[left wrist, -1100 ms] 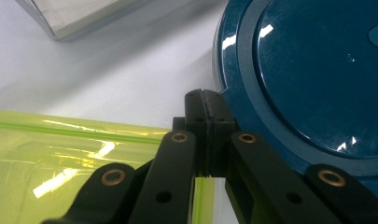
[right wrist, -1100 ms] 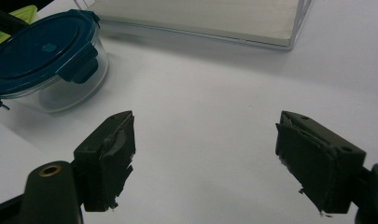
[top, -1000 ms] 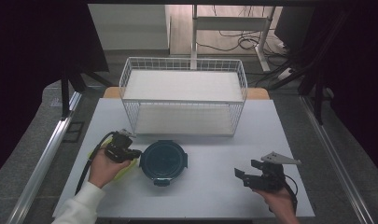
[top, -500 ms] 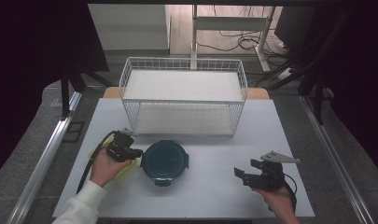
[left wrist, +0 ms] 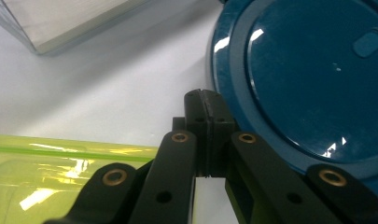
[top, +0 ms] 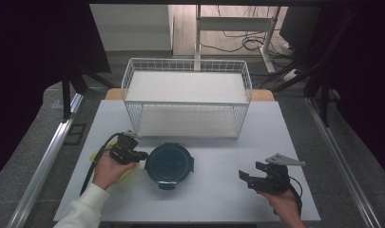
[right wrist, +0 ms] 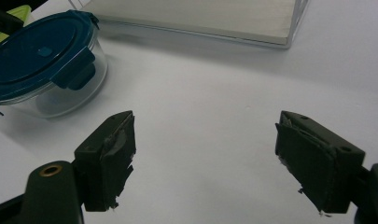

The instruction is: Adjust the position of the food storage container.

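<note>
1. The left gripper [left wrist: 206, 100] is resting with fingers closed on nothing, just left of the blue-lidded container [top: 169, 164].
2. The right gripper [right wrist: 203, 158] is holding its fingers wide apart over bare worktop [top: 218, 190].
3. The left gripper view is revealing a yellow-green box [left wrist: 60, 172] beneath.

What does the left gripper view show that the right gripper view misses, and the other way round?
Left gripper view alone: the left gripper with its jaws pressed shut on nothing, right beside the container's rim, and a yellow-green transparent thing lying next to it. Right gripper view alone: the right gripper with jaws wide apart over bare table, the container's clear glass wall and its side latches. Shared: the round container's blue lid, the white tabletop, and the bottom edge of the wire basket.
</note>
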Demonstrator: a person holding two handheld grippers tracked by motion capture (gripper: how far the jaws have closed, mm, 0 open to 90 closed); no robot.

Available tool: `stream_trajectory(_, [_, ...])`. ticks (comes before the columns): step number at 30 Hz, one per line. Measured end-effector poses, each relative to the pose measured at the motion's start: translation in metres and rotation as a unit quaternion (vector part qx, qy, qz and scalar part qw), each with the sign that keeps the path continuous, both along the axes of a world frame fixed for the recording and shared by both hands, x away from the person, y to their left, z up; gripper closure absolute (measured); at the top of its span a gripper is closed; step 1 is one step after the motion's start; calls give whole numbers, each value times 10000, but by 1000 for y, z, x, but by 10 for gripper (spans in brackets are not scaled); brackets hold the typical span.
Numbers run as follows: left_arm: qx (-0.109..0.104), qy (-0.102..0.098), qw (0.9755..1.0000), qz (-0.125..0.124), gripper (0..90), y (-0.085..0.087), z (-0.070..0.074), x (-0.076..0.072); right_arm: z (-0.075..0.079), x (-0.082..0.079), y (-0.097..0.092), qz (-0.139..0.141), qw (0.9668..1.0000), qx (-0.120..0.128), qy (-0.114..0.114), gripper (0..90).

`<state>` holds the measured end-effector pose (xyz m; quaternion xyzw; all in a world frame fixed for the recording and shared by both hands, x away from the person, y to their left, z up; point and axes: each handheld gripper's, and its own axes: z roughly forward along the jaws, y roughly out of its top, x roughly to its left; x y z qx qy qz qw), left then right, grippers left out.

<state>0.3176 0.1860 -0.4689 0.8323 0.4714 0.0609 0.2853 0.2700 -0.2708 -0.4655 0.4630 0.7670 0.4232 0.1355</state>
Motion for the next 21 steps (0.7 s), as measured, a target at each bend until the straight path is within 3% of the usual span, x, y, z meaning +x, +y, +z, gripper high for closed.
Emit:
stream_trajectory(5, [151,92,9998,38,900,-2,-9,7,0,0,-1,-10,10000,0,-2,202])
stream_trajectory(7, [264,39,9996,18,900,-5,-9,7,0,1,-2,-17,10000,-9,9,202])
stream_trajectory(12, [50,130,9998,-144,900,-10,-10,7,-1,1,-2,-30,10000,-18,24,203])
stream_trajectory(21, [34,141,9994,-299,900,-25,-10,3,-1,1,-1,-20,10000,-19,19,203])
